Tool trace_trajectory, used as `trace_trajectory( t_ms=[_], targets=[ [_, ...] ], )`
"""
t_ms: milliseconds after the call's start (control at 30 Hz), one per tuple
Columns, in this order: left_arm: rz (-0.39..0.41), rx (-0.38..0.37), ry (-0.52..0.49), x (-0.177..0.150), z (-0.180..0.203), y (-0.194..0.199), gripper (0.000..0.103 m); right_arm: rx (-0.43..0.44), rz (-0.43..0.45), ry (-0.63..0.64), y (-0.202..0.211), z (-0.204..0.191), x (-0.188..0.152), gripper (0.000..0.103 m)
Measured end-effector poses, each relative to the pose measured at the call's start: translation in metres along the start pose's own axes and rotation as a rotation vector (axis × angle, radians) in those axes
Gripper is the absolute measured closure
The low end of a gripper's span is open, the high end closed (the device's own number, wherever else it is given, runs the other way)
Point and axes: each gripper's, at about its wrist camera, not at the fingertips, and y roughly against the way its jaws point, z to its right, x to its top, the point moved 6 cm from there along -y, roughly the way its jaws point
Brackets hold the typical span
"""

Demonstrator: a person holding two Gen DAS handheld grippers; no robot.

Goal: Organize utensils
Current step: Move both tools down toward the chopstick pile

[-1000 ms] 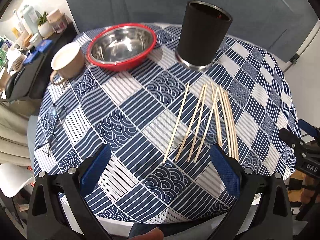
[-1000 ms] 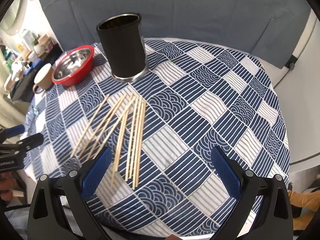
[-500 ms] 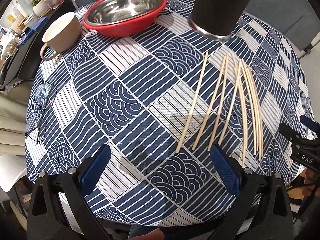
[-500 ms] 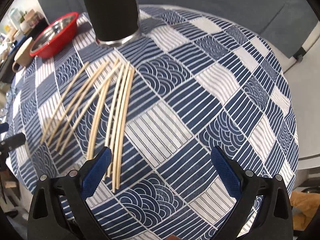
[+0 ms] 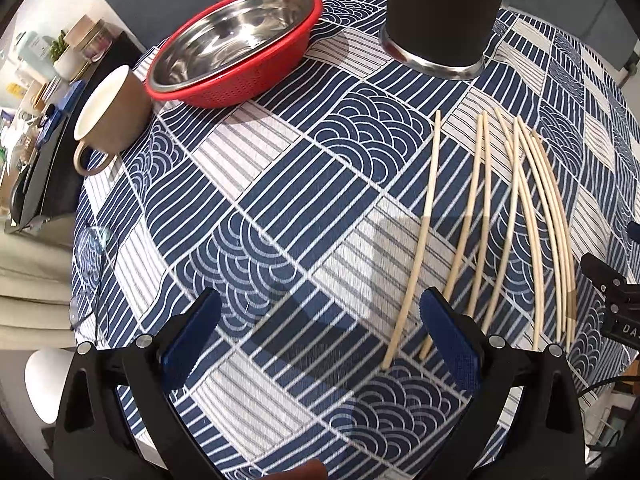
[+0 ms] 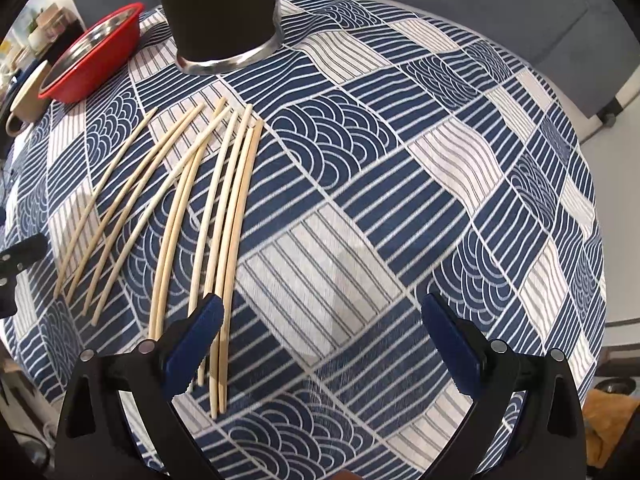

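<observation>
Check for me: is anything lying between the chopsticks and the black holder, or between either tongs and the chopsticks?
Nothing visible. Only bare tablecloth separates the chopsticks from the black holder. The red bowl and mug sit off to the left. Both the left tongs and right tongs are open, with no obstacle before the sticks.

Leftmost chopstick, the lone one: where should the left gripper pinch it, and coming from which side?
Judging by pose, pinch the leftmost chopstick near its near end, coming straight down with the fingers straddling its width. It lies flat on the tablecloth, apart from its neighbours, so both sides have room. The left gripper is open, just left of that end.
</observation>
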Motion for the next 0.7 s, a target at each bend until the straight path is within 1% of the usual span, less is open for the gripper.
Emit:
trace_trajectory(
  t_ms=[67, 333, 400, 467, 533, 600, 700],
  targets=[
    [-0.005, -0.003, -0.004, 0.004, 0.003, -0.006, 0.006, -0.01, -0.002, 0.004, -0.003, -0.002, 0.002, 0.008],
    [-0.036, -0.001, 0.01, 0.017, 0.007, -0.031, 0.006, 0.008, -0.012, -0.007, -0.017, -0.003, 0.008, 0.008],
    [-0.036, -0.015, 0.016, 0.02, 0.006, -0.034, 0.006, 0.005, -0.012, -0.011, -0.02, -0.002, 0.008, 0.008],
    [-0.042, -0.007, 0.009, 0.025, 0.006, -0.041, 0.004, 0.013, -0.012, -0.022, -0.021, -0.001, 0.009, 0.008],
    [-0.023, -0.017, 0.011, 0.032, 0.005, -0.044, 0.004, 0.025, -0.009, -0.031, -0.023, 0.001, 0.01, 0.008],
    [-0.027, -0.028, 0.02, 0.037, 0.004, -0.047, 0.004, 0.045, -0.01, -0.052, -0.026, 0.004, 0.009, 0.008],
    [-0.024, -0.068, 0.049, 0.036, 0.0, -0.054, 0.004, 0.085, -0.017, -0.094, -0.03, 0.011, 0.007, 0.007]
  ],
)
